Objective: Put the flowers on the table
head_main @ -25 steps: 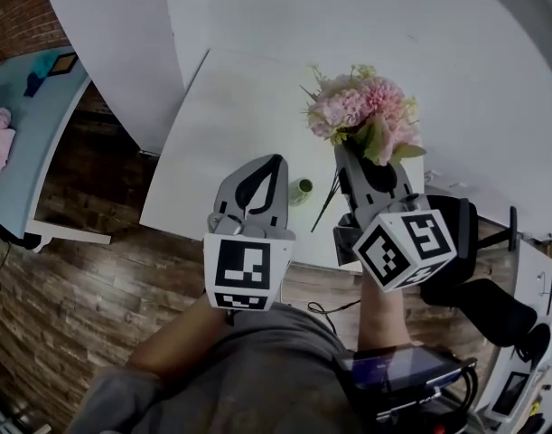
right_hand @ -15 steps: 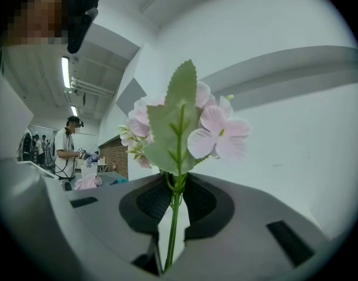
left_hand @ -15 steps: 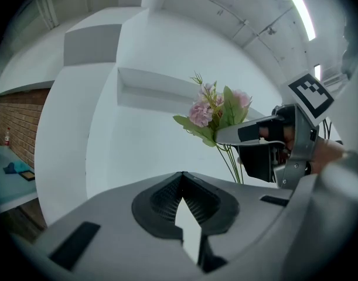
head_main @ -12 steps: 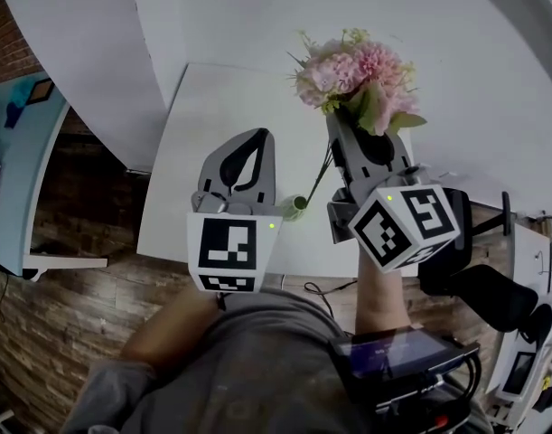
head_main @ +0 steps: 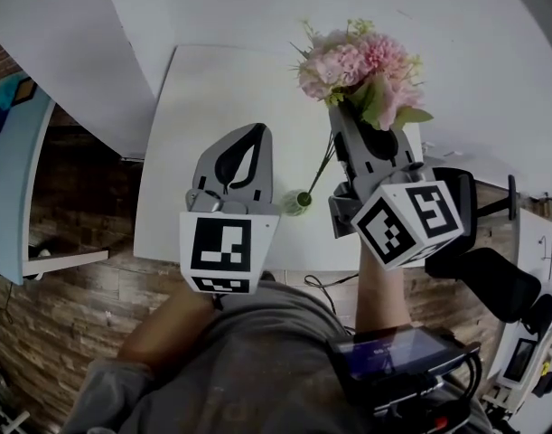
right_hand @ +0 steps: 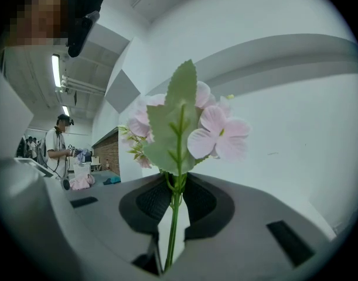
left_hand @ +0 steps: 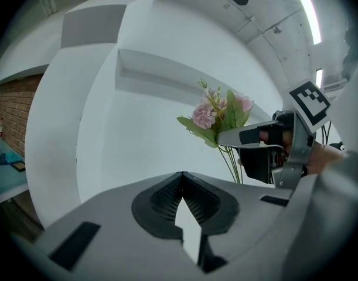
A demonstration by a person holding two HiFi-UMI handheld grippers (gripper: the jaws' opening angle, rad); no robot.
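Observation:
A bunch of pink flowers [head_main: 357, 66] with green leaves is held over the white table [head_main: 221, 98]. My right gripper [head_main: 346, 125] is shut on its thin green stems, which hang down to a green end [head_main: 299, 202] near the table's front edge. In the right gripper view the stems [right_hand: 174, 215] run up between the pads and the blooms [right_hand: 217, 136] fill the middle. My left gripper [head_main: 256, 130] hovers beside it to the left, shut with nothing in it [left_hand: 182, 175]. The left gripper view shows the flowers [left_hand: 217, 113] in the right gripper [left_hand: 225, 138].
White wall panels rise behind the table. A black chair [head_main: 479, 278] stands at the right over the brick-pattern floor [head_main: 68, 306]. A light blue table [head_main: 9, 161] is at the far left. A person [right_hand: 57, 148] stands far off in the right gripper view.
My left gripper has edged forward over the table. The flowers stay gripped in the right gripper, and the table's near edge now lies closer under both grippers.

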